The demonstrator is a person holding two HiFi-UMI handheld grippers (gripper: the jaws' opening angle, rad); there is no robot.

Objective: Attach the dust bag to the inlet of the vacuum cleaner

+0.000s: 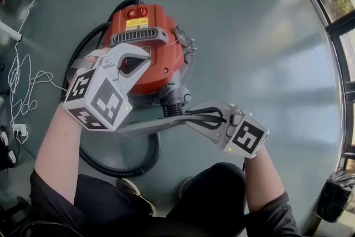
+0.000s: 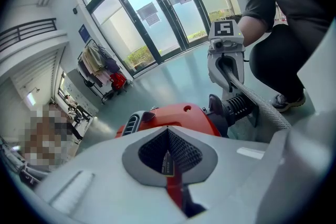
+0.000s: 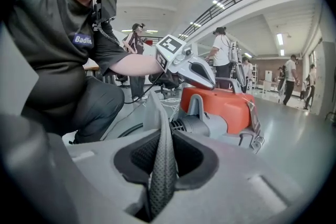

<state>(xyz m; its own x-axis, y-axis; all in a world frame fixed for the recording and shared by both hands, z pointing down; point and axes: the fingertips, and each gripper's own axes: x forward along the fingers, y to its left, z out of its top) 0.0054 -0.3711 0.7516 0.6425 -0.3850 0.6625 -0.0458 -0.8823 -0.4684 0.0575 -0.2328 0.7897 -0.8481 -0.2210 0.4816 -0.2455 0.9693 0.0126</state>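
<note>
The red vacuum cleaner [image 1: 155, 28] stands on the open floor [image 1: 249, 36], its black hose [image 1: 119, 169] looping round its near side. The person crouches over it with both forearms bare and stretched forward.

The left forearm [image 1: 58, 152] runs up from the near left, and the left gripper [image 1: 143, 61] slants down onto the top of the red body, marker cube toward the person. Its jaws are fully closed. A thin sliver of red shows in the seam between the pads, but whether it is pinched there or only seen through the gap I cannot tell.

The right forearm [image 1: 258, 180] comes in from the near right, and the right gripper [image 1: 191, 118] points across toward the left and a little downward. Its jaws stand partly apart with their pads closed on the grey textured edge of the dust bag [image 1: 152, 125].

The bag hangs off the floor, edge-on and nearly level, reaching from those jaws toward the ribbed inlet [image 1: 176, 98] on the vacuum's near side. Its far end lies right at the inlet; whether it is seated there is unclear.
</note>
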